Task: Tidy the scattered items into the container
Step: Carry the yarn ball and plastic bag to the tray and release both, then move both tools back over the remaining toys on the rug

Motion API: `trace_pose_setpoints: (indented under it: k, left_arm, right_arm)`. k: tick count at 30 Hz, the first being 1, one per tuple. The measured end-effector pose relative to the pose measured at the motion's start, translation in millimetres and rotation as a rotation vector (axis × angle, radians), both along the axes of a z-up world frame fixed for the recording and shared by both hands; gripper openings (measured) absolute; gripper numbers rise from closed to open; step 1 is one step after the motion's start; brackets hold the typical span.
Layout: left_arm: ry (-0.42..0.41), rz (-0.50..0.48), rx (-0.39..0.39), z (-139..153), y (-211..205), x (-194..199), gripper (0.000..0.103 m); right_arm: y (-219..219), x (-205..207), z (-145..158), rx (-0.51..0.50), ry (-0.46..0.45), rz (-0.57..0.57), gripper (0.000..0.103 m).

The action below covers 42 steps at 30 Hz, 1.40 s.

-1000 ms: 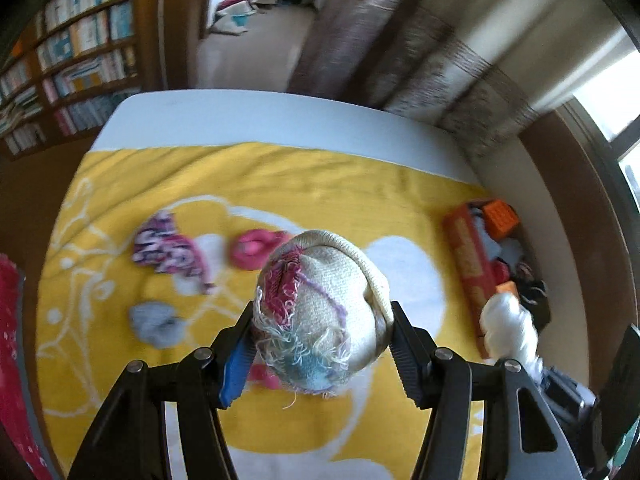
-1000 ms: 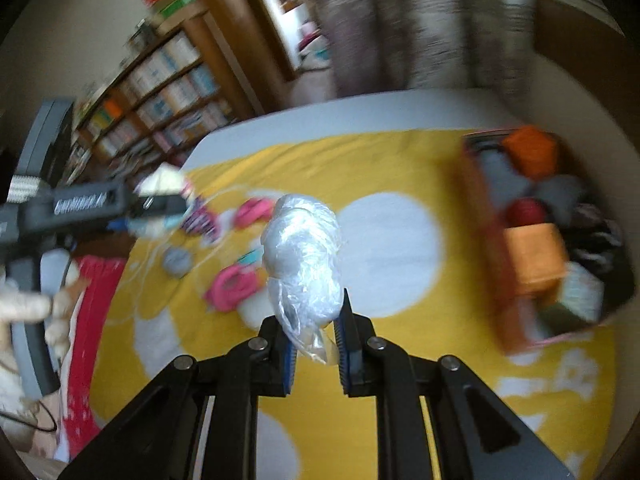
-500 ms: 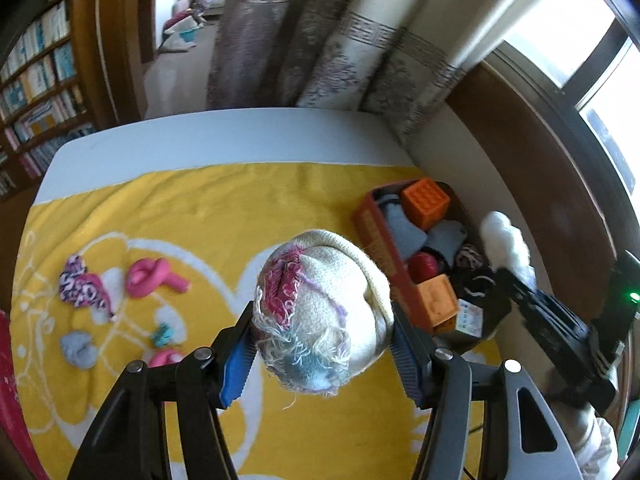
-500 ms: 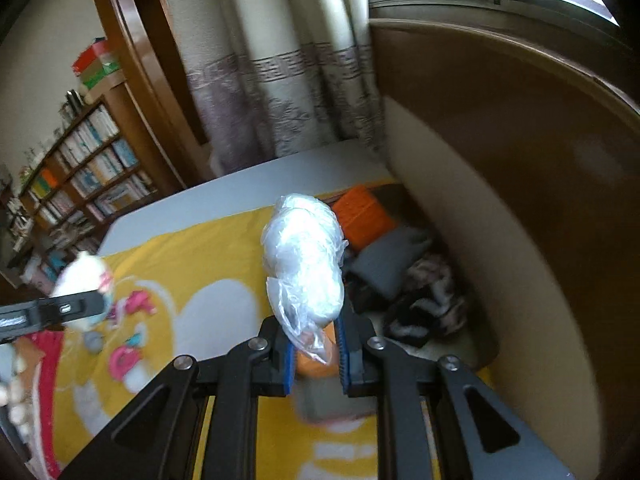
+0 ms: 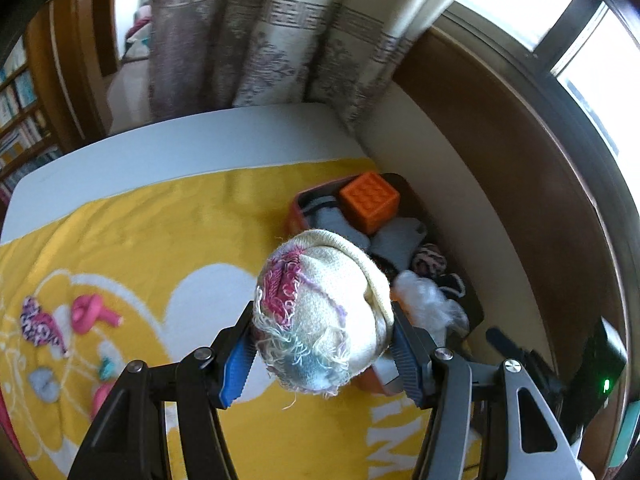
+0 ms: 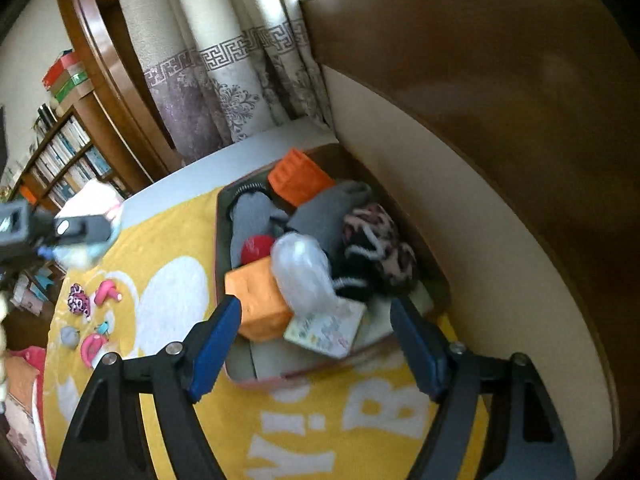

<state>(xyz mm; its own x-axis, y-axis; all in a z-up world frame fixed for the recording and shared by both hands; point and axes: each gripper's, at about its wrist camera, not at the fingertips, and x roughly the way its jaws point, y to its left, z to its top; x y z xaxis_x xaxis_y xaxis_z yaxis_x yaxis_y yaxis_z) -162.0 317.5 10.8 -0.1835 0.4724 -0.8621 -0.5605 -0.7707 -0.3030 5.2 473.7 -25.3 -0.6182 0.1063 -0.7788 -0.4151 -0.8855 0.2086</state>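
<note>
Left gripper [image 5: 322, 354] clamped on a cream knitted sock ball with frayed pink and blue yarn [image 5: 320, 316], above the yellow blanket [image 5: 140, 232]. Right gripper [image 6: 316, 344] jaws opening, nothing between the pads; crinkly clear plastic bag [image 6: 302, 272] lies blurred over the red-rimmed rectangular container [image 6: 218, 240], atop orange foam blocks [image 6: 256, 300].

Container [image 6: 224, 240] packed full against the wall [image 6: 460, 200]; yellow blanket [image 6: 160, 248] side open.

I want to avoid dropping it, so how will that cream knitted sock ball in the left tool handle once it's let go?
The cream sock ball looks soft: the left tool dents its sides, so it probably squashes rather than slips. Being rounded, it may roll off the heaped container. Loose threads could snag the pads.
</note>
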Motion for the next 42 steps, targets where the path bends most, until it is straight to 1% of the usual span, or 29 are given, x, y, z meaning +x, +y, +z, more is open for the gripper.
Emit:
trace_pose_setpoints:
  k: [5,8,10,11,14,16,20,25,30,35,42]
  left_arm:
    - [0.009,-0.032,-0.001,2,36,-1,0.063]
    - [0.018,-0.040,-0.012,1,55,-5,0.063]
    - [0.007,-0.049,-0.023,-2,67,-9,0.064]
    - [0.002,-0.052,-0.029,-4,73,-11,0.065]
    - [0.004,-0.063,-0.040,-9,85,-13,0.080]
    - [0.003,-0.064,-0.041,-10,88,-12,0.080]
    - [-0.028,-0.061,-0.027,-14,84,-10,0.080]
    - [-0.034,-0.022,-0.026,-13,61,-9,0.080]
    - [-0.040,0.039,-0.026,-13,25,-13,0.080]
    - [-0.047,0.112,-0.032,-15,-24,-18,0.080]
    - [-0.058,0.260,-0.039,-18,-114,-28,0.080]
  right_arm:
    - [0,17,6,-0.001,0.013,0.018,0.080]
    - [0,24,10,0.016,0.015,0.027,0.080]
    - [-1,27,10,0.031,0.011,0.033,0.080]
    - [0,28,9,0.031,0.008,0.034,0.080]
    - [2,33,6,0.022,-0.002,0.030,0.080]
    - [4,34,4,0.017,-0.008,0.029,0.080]
    - [4,35,3,0.011,-0.006,0.034,0.080]
    - [-2,29,5,0.002,0.002,0.057,0.080]
    - [-23,17,5,-0.003,0.005,0.117,0.080]
    - [-49,4,8,-0.001,0.010,0.179,0.080]
    - [-92,-13,6,-0.022,0.006,0.262,0.080]
